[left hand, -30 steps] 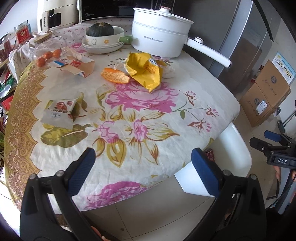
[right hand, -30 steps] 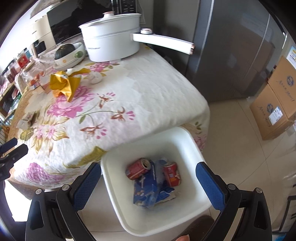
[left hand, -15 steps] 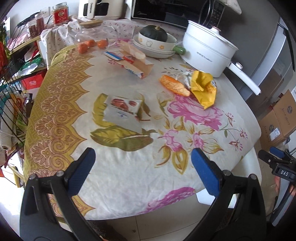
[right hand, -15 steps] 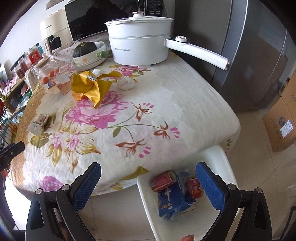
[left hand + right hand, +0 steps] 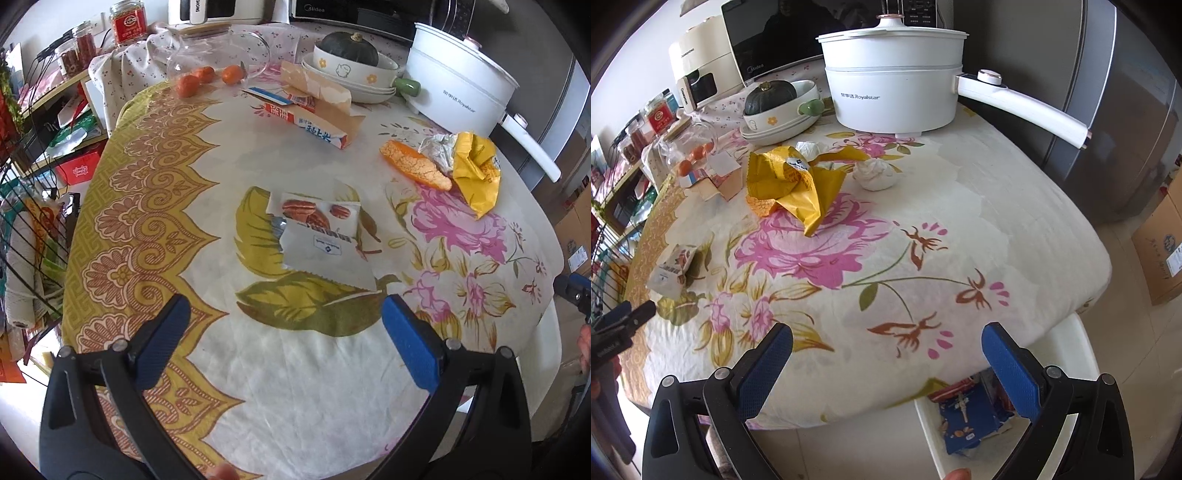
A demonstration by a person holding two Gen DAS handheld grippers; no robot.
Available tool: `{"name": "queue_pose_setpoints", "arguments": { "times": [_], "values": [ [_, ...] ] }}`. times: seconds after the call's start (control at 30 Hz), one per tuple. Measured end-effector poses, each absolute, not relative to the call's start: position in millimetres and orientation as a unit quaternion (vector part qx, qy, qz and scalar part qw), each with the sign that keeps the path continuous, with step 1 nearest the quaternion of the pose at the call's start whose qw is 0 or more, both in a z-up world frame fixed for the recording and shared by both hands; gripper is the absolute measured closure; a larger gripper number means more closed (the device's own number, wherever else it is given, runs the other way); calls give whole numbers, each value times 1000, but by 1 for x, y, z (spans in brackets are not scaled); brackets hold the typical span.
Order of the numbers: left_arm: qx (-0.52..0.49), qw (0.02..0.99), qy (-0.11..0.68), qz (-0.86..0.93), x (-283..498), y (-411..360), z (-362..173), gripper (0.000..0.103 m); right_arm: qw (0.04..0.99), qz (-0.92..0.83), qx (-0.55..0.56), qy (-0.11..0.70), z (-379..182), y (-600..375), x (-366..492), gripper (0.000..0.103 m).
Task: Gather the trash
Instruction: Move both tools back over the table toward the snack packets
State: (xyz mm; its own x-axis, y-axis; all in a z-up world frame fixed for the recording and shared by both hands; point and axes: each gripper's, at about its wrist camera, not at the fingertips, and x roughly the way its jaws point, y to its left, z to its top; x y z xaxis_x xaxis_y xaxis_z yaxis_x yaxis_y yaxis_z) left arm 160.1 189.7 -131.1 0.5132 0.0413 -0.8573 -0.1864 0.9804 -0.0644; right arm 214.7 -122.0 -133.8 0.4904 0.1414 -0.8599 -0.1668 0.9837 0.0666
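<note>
L tool [image 5: 283,334] jaws wide apart, nothing betw. them, over the bench [image 5: 295,387]; pecan wrapper [image 5: 319,236] just beyond at 12 o'clock; orange wrapper [image 5: 415,166] and yellow bag [image 5: 476,168] touching, at 1 o'clock; torn carton [image 5: 314,114] farther, 12 o'clock. R tool [image 5: 886,356] jaws likewise spread, empty, above bench edge; white bin [image 5: 1082,354] w/ blue wrapper [image 5: 971,417] at 5 o'clock; crumpled tissue [image 5: 875,175] beside the yellow bag, 12 o'clock.
</note>
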Motion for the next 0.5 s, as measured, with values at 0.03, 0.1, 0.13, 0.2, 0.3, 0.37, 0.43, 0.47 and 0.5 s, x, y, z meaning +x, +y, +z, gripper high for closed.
{"name": "queue_pose_setpoints", "arguments": {
  "times": [0.03, 0.1, 0.13, 0.2, 0.3, 0.37, 0.43, 0.47, 0.5],
  "values": [
    [-68, 867, 490, 63, 163, 189, -134, 0, 862, 90, -11, 499, -135, -120, 217, 0],
    [-55, 866, 494, 56, 169, 186, -140, 0, 861, 90, -10, 501, -138, -117, 222, 0],
    [-53, 866, 495, 52, 172, 184, -141, 0, 861, 89, -9, 501, -138, -116, 224, 0],
    [-56, 867, 494, 47, 177, 183, -143, 0, 861, 89, -7, 500, -139, -114, 229, 0],
    [-76, 870, 486, 45, 185, 185, -141, 0, 862, 95, -1, 498, -139, -110, 235, 0],
    [-85, 867, 487, 53, 191, 187, -143, 0, 864, 104, 4, 493, -137, -107, 239, 0],
    [-89, 860, 499, 59, 196, 188, -150, 0, 865, 114, 7, 489, -136, -102, 243, 0],
    [-91, 854, 508, 59, 199, 188, -155, 0, 866, 118, 5, 487, -136, -100, 246, 0],
    [-89, 850, 516, 61, 201, 188, -160, 0, 867, 121, 3, 483, -136, -97, 248, 0]
  ]
}}
